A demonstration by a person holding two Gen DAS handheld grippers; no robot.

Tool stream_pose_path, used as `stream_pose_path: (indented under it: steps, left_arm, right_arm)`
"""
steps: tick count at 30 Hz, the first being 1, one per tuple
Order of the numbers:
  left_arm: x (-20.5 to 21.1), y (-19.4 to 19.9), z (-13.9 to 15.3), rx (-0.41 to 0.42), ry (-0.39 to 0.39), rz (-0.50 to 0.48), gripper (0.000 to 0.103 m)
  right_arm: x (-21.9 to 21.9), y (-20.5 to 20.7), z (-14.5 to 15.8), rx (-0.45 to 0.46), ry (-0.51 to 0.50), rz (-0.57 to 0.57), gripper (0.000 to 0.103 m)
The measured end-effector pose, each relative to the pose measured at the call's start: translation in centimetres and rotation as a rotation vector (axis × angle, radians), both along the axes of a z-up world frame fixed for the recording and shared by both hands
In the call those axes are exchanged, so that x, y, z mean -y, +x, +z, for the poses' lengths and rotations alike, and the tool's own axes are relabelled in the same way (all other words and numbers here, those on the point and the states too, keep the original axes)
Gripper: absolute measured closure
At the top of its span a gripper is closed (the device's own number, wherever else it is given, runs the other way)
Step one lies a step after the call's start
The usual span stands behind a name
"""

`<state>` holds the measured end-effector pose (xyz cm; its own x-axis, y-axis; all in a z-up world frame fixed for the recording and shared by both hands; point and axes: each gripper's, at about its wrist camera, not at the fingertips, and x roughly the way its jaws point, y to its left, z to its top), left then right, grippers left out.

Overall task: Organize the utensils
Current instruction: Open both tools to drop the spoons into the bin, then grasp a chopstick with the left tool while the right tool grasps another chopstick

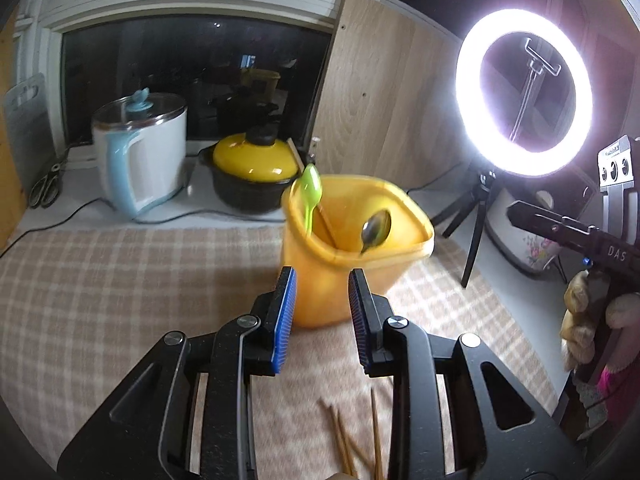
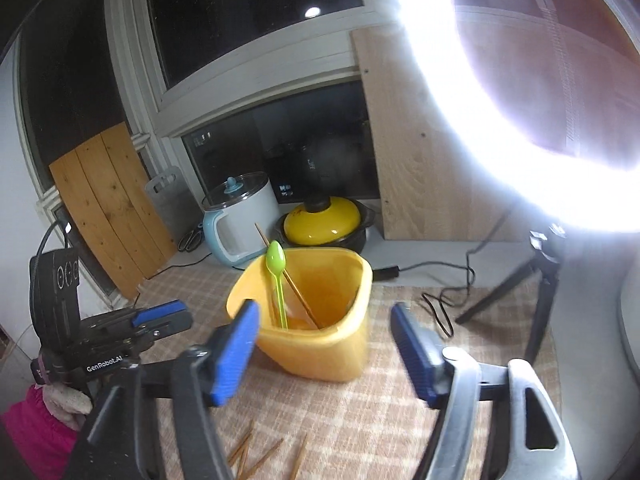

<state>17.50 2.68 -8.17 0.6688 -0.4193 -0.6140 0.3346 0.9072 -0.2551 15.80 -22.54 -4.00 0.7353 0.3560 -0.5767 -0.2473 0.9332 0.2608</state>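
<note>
"DAS" on right gripper point(image 1: 532, 216); "GenRobot.AI" on left gripper point(image 2: 160, 316).

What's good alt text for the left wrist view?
The open left gripper faces a yellow cup on a checked cloth, holding a green spoon, a metal spoon and a chopstick. More chopsticks lie on the cloth below the fingers.

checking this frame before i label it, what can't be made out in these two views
- Chopsticks on the cloth: left view, cut off by the bottom edge and the left gripper; count unclear.
- Metal spoon: clear in the left view; right view, hidden by the tub wall.
- Green spoon and the chopstick in the tub: lower ends hidden inside, both views.
- Ring light: right view, glare washes out its surroundings.
</note>
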Motion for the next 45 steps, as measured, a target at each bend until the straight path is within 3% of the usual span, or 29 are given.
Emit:
stream_pose_path:
  steps: [10,21,32,35,40,45]
  left_arm:
    - [-1.3,-4.4,-2.0,-0.129,0.019,0.003,0.077]
    - [1.4,-7.6,-7.0,-0.332,0.072,-0.074,0.077]
    - [3.5,-7.7,-11.4,-0.419,0.162,-0.083,0.077]
    - [3.4,-7.2,-12.0,-0.43,0.168,-0.079,0.083]
    - [3.2,-6.8,-12.3,-0.434,0.169,-0.084,0.083]
    - [3.1,-6.5,-12.4,-0.434,0.161,-0.086,0.083]
  right_arm:
    - [1.4,-4.0,-3.0,-0.055,-0.033,0.016,0.0]
    - [1.5,-4.7,-6.4,-0.214,-0.046,0.088,0.0]
    - [-0.8,-3.6,-11.1,-0.414,0.05,0.219,0.041]
    - [-1.4,-3.4,-12.3,-0.454,0.064,0.232,0.05]
    - [-1.4,-2.7,-14.1,-0.507,0.097,0.226,0.061]
    - [-1.3,-2.2,-14.7,-0.529,0.126,0.214,0.064]
